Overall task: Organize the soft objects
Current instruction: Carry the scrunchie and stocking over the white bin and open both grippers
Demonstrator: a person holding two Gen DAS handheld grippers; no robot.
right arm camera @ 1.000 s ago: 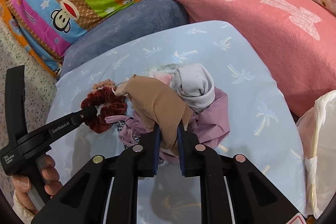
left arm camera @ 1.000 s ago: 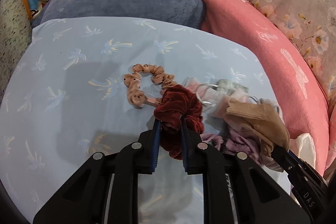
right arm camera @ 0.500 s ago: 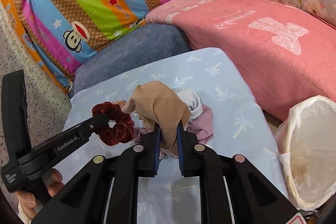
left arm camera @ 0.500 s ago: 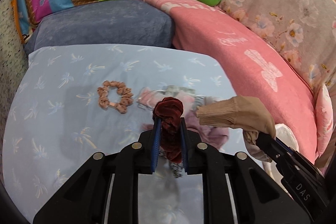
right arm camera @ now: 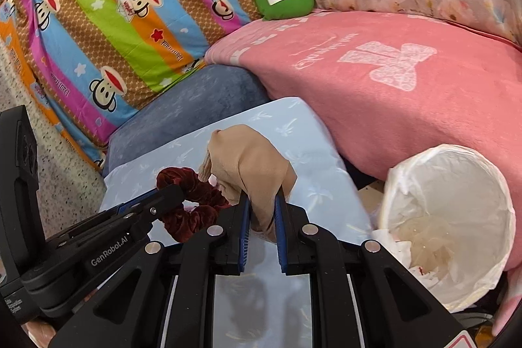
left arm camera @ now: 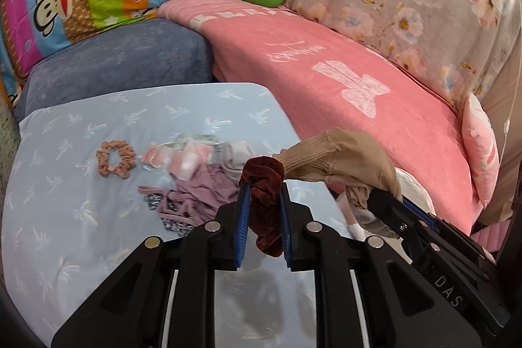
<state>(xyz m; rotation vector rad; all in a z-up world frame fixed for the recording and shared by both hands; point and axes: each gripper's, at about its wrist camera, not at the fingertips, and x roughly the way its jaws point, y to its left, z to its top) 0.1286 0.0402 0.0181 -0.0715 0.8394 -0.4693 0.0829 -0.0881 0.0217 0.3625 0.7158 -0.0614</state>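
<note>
Scrunchie (left arm camera: 265, 185) clamped in left tool (left arm camera: 263, 196) — right tool (right arm camera: 262, 211) grips beige stocking (right arm camera: 251, 165).

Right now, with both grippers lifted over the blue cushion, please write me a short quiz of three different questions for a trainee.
1. True or false: the left gripper is shut on the dark red scrunchie.
2. Multiple choice: what does the right gripper hold? A) the beige sock B) a green plush toy C) a white bag
3. Fill in: the light brown scrunchie lies on the ____ cushion, beside the pile of small clothes.

Key: 1 true; 2 A; 3 light blue.
</note>
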